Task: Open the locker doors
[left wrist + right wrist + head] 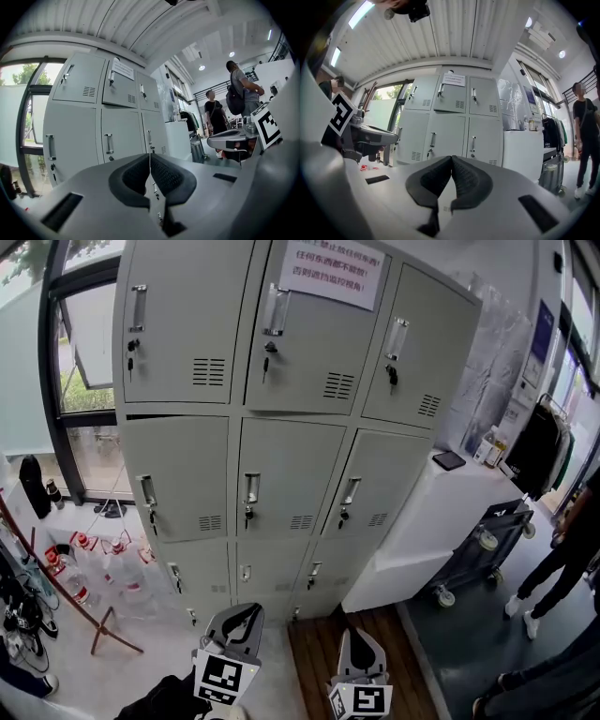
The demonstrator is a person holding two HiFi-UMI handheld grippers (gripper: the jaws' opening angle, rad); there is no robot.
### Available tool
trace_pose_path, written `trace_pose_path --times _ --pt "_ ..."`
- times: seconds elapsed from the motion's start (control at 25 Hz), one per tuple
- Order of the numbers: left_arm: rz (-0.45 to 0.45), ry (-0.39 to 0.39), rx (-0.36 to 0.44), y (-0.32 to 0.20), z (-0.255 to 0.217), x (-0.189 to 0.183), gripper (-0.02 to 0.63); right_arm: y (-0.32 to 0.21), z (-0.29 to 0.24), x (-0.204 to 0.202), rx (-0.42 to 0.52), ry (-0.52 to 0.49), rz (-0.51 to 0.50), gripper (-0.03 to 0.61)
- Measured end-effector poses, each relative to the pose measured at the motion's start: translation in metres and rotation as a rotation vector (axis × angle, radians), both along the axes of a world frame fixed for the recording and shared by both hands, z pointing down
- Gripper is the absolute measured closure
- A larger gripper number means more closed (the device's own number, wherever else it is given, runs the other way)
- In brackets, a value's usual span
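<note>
A grey metal locker bank [281, 409] stands ahead, three columns wide, every door shut as far as I can see. Each door has a silver handle [251, 488] with a key below it, and a paper notice [333, 268] hangs on the top middle door. My left gripper [246, 615] sits low in the head view, well short of the lockers, jaws shut and empty. My right gripper [361, 638] is beside it, also shut on nothing. The lockers [103, 117] fill the left gripper view behind its closed jaws [150, 154]. The right gripper view shows them [450, 122] beyond its closed jaws [452, 157].
A white cabinet [441, 507] adjoins the lockers on the right, with a grey wheeled cart [483, 545] and a person [562, 559] beyond. Several plastic bottles [94, 563] and a wooden stand [103, 624] lie on the floor at left under the window [89, 362].
</note>
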State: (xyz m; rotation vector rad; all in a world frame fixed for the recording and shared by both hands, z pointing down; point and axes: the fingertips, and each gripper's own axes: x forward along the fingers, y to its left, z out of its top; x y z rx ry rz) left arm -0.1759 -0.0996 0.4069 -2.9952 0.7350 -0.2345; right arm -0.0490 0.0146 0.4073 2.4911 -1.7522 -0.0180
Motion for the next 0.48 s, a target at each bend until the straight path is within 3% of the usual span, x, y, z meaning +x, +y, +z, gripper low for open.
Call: trace_pose_path --times 0.48 --pt "0.075 0.028 0.000 -0.050 0.000 0.029 0.589 -0.041 -0.006 0.022 -0.005 0.030 0.087 0.563"
